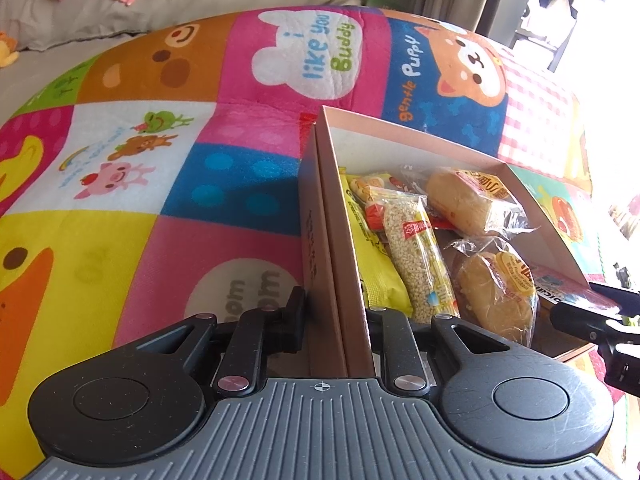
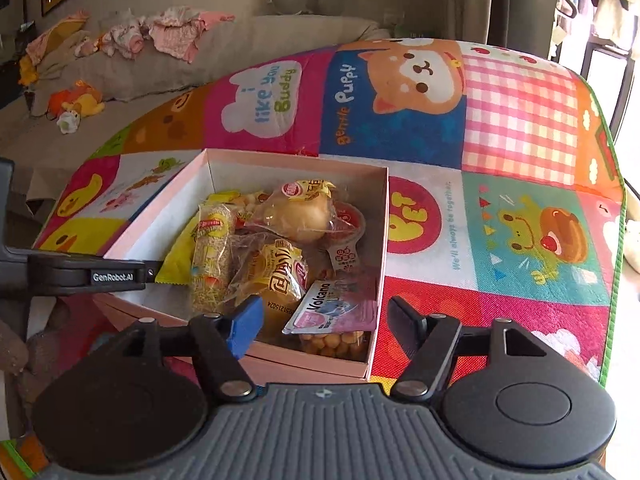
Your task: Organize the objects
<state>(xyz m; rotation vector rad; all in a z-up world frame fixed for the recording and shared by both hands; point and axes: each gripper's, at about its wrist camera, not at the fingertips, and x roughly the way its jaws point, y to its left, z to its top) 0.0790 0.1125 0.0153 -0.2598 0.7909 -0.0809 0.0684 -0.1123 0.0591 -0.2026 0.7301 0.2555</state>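
Left gripper is clamped on the near side wall of the pale pink cardboard box: one finger outside the wall, the other inside the box, jaws narrow with the wall pinched between them.

Right gripper has jaws parted about midway, nothing pressed between the pads. Its blue-tipped left finger sits inside the box at the near edge, and the black right finger is outside the box's right wall, over the colourful cartoon-print play mat. The box's near right corner lies between the two fingers.

Box contents, seen from the right wrist:
- the sealed clear tub of yellow round snacks with a pink-and-white "Volcano" lid is directly ahead of the right gripper, in the near right corner, free of both fingers
- two wrapped yellow buns: one further ahead, one just left of the tub
- long clear-wrapped sesame bar to the left, over a yellow foil packet
- small red-lidded jelly cup beyond the tub

Grey sofa with loose clothes lies past the mat.
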